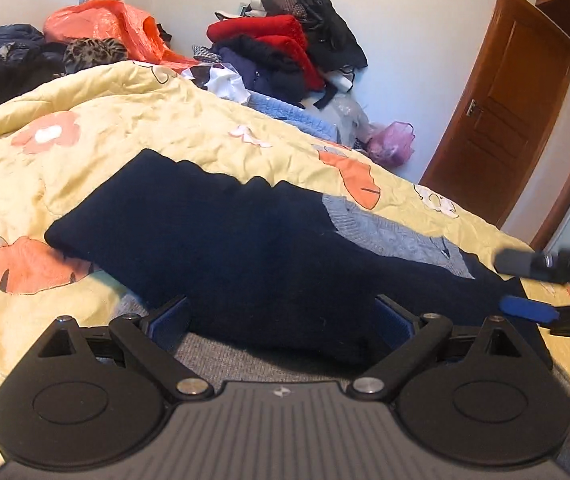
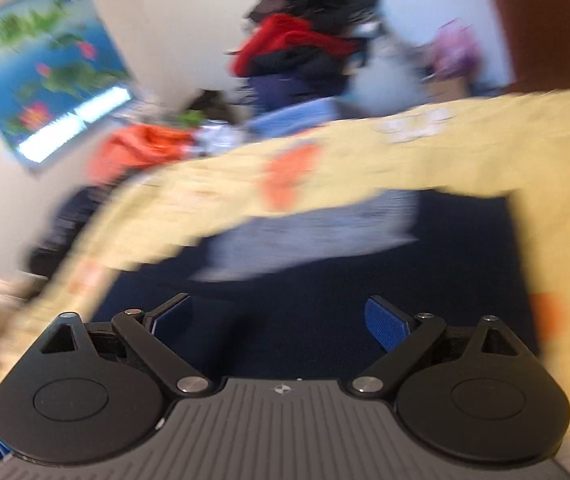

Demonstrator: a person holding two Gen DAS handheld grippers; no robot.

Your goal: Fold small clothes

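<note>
Here the dark blue sweater [image 1: 213, 240] lies partly folded on the bed's yellow quilt [image 1: 125, 128], near its front edge. Both the left tool [image 1: 281, 322] and right tool [image 2: 281, 320] are wide open, holding nothing. The sweater looks soft and floppy, so grab an edge.

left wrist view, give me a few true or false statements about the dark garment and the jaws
1. The navy garment lies on a yellow floral quilt. True.
2. The left gripper is clamped shut on the garment. False: its jaws stand wide open.
3. A grey knitted part shows on the garment. True.
4. The wooden door is on the left of the view. False: it is on the right.
5. The right gripper is open. True.
</note>
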